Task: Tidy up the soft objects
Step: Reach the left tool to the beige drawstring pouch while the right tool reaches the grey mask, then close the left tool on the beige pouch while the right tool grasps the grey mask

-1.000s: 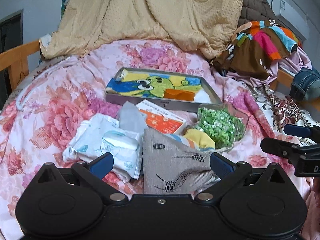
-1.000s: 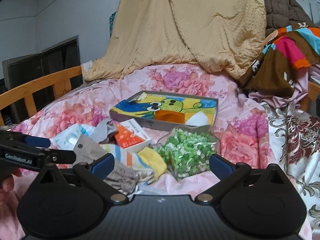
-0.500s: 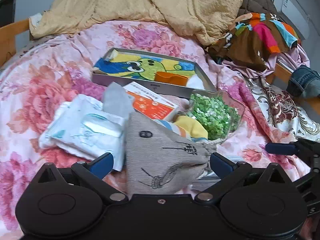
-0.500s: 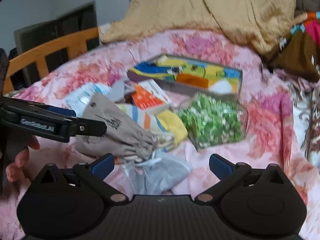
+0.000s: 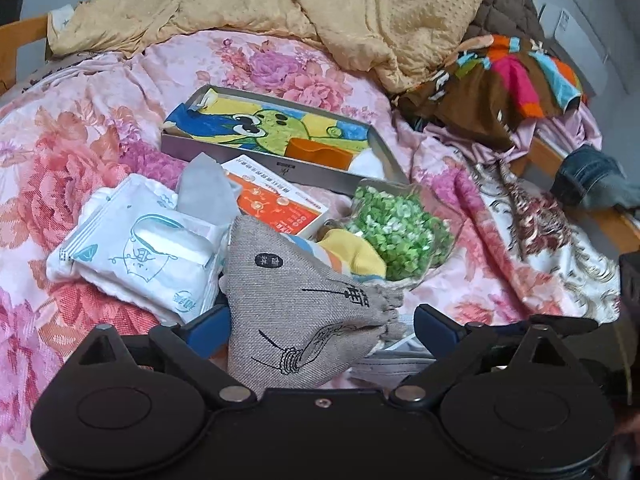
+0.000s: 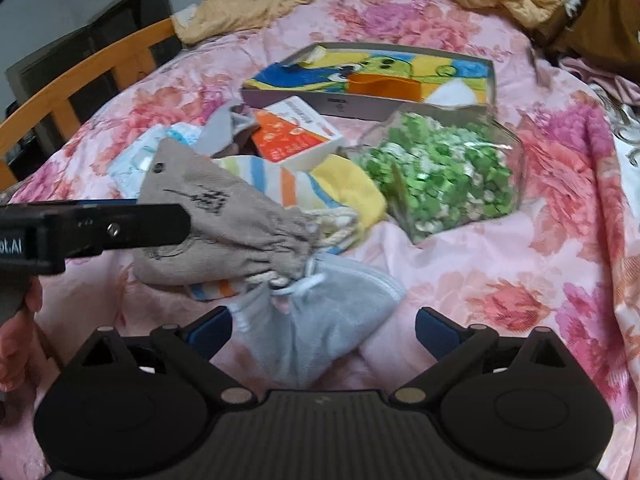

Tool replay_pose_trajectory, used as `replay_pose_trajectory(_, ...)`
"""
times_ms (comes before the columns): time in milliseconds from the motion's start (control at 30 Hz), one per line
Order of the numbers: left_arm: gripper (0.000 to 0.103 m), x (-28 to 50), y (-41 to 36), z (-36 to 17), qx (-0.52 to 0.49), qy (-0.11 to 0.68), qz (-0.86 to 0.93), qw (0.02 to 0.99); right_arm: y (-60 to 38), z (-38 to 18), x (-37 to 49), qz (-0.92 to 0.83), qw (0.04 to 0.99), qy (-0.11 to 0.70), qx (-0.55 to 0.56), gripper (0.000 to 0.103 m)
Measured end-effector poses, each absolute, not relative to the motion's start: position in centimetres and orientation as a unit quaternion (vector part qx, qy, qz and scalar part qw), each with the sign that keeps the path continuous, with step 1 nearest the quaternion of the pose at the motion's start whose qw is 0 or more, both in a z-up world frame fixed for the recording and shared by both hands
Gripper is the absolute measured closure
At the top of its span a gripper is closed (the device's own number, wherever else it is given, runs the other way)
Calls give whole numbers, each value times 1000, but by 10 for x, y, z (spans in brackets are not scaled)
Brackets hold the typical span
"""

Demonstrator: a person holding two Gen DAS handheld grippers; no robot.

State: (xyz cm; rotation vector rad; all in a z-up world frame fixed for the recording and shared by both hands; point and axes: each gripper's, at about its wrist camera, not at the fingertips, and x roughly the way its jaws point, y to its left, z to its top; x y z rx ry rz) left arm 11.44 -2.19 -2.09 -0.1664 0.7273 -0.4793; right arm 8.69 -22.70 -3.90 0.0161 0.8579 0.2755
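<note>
- The left gripper (image 5: 320,324) has its jaws spread wide and beginning to close; the gray cloth pouch (image 5: 296,300) lies between the blue pads, which do not look pressed on it yet.
- The right gripper (image 6: 322,326) has its jaws spread too, with the pale gray mask (image 6: 316,320) lying between and ahead of them at the lower middle of its frame; nothing is pinched.
- The pouch sits at the front of the pile, low in the centre of the left view, its gathered neck and cord pointing right, touching the mask and lying over the striped sock (image 6: 312,184).
- Step in hand, as I judge it: taking the pouch out of the pile. It would go best to close on the full body of the pouch, not the cord end, and lift straight up so the sock and mask strings are not dragged along.
- The mask's loops lie against the pouch's neck in the right view, so a snag seems possible; the right gripper could pin the mask down.
- Further out: a white wipes pack (image 5: 136,248) at left, an orange box (image 5: 276,204) behind, a bag of green bits (image 5: 396,228) at right, and the tray (image 5: 224,150) beyond, all on the flowered bedspread (image 5: 80,148).
- Both grippers tilt downward toward the pile; in the right view the left one reaches in from the left edge, a hand (image 6: 16,328) showing beneath it.
</note>
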Motion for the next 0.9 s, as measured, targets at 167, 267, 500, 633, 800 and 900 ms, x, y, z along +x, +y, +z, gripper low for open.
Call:
replay_pose_trajectory(167, 10, 106, -22, -14, -89, 335, -257, 902, -222, -33, 82, 149, 906, 396, 1, 11)
replay_pose_trajectory(267, 15, 103, -25, -13, -84, 328, -273, 901, -224, -29, 80, 154, 910, 385, 7, 16)
replay_pose_trajectory(500, 22, 113, -33, -26, -79, 350, -272, 893, -219, -29, 79, 167, 907, 387, 0, 26)
replay_pose_trajectory(633, 22, 120, -37, -34, -70, 358, -264, 893, -215, -30, 78, 167, 907, 386, -7, 40)
replay_pose_trajectory(800, 46, 125, -37, -38, -75, 370, -268, 886, -216, -32, 80, 161, 907, 389, -8, 49)
replay_pose_trajectory(900, 59, 126, -39, -40, -58, 376, -258, 888, -216, -32, 81, 159, 906, 392, -9, 55)
